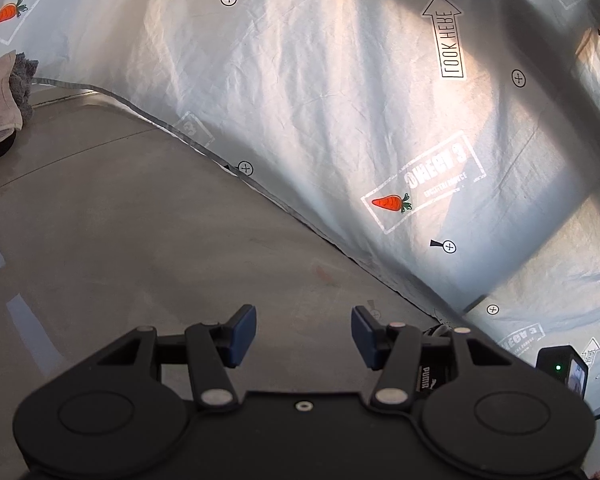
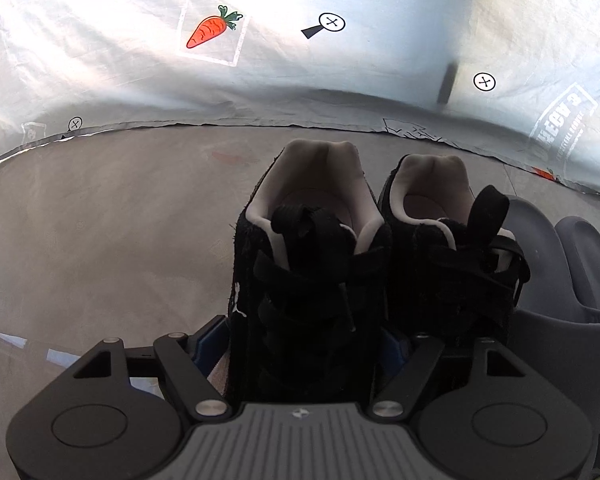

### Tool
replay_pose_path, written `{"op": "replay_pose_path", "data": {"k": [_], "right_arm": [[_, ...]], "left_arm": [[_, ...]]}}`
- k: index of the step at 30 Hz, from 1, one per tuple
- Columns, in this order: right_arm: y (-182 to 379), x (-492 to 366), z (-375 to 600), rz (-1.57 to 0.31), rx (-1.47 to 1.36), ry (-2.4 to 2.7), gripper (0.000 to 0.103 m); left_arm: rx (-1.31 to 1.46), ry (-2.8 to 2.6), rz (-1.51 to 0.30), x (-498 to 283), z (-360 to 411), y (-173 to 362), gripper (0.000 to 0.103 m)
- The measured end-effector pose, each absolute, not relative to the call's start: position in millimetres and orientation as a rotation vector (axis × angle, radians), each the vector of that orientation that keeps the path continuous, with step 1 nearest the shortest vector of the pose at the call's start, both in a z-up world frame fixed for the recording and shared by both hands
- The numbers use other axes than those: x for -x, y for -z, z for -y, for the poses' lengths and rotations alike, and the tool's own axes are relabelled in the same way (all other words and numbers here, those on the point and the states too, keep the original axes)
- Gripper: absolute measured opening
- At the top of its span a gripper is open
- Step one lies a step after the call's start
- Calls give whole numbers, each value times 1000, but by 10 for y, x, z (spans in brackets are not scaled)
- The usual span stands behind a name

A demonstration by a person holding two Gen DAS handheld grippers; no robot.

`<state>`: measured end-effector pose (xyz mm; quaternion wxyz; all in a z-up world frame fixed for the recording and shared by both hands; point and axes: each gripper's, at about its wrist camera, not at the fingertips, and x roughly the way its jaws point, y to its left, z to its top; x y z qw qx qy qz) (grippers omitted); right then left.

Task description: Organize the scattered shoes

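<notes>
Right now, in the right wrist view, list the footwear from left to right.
Black sneaker between the gripper's fingers → second black sneaker beside it → grey slide sandal at the right edge.

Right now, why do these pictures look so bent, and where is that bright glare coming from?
Left wrist view: the fisheye lens bows the printed sheet edge; warm sunlight streaks across it, cut by a broad dark shadow at upper right. Right wrist view: the sheet blows out near white around the carrot print, while the black sneakers sit dark with little detail; corners are vignetted black.
</notes>
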<state>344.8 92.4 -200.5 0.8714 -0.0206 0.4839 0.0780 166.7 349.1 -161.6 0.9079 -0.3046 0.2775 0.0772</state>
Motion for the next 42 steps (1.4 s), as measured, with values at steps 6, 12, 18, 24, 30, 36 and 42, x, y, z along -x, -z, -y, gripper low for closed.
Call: {"op": "replay_pose_path", "data": {"k": [6,12,18,24,30,36,42], "right_arm": [[1737,-3203,-689,-897,0,-255,78],[1119,-2588,-307,-597,24,-290,79],[714,-1916,351,-358,-43,-247,97],[599,-1214,1057,-274,-117,-138,103],[824,-754,1684,-345,-204,26,103],[1119,-468,2041,-480,-246,115,103],[1267,-378,1975,-524,-160,111,103]], "left_arm": [[600,-113,-547,-1596,-3358,1420,53],[537,-24,-503,-1409,-3031,1070,53],[509,72,-479,-1136,-2686,868,54],[469,147,-507,-910,-2312,831,54],[429,233,-561,-772,-1968,897,55],[401,296,-603,-634,-1672,978,56],[403,318,-572,-615,-1451,940,58]]}}
